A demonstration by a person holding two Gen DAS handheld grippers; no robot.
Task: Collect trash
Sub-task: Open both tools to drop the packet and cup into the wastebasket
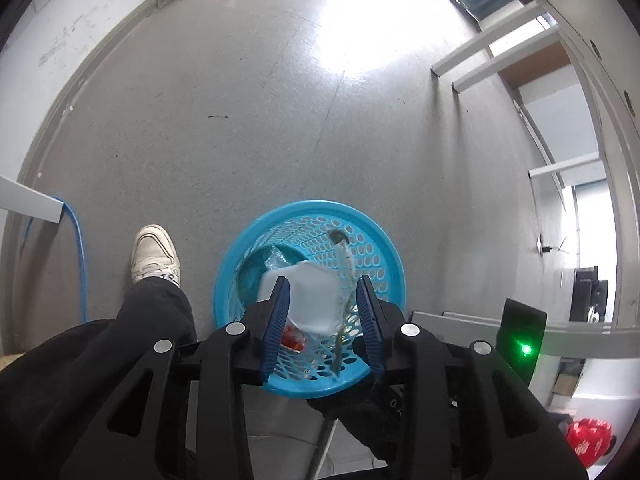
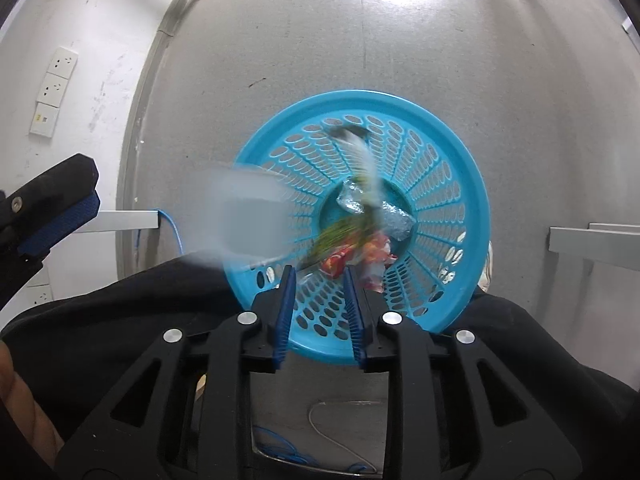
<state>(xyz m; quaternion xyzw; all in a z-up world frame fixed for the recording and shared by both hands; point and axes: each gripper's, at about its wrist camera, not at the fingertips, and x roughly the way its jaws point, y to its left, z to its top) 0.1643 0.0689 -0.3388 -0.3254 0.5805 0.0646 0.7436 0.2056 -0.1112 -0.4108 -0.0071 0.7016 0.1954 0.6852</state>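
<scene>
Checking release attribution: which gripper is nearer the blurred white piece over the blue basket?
Left. The white piece sits between the open jaws of the left gripper, above the basket. The right gripper is off to its side, pointing into the basket.

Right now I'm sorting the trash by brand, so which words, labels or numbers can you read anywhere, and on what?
None can be read.
Red wrapper in the blue basket: print too blurred.
Red bag: white marks too small.
White container: blurred, no text shows.
Wall sockets: no legible marks.
</scene>
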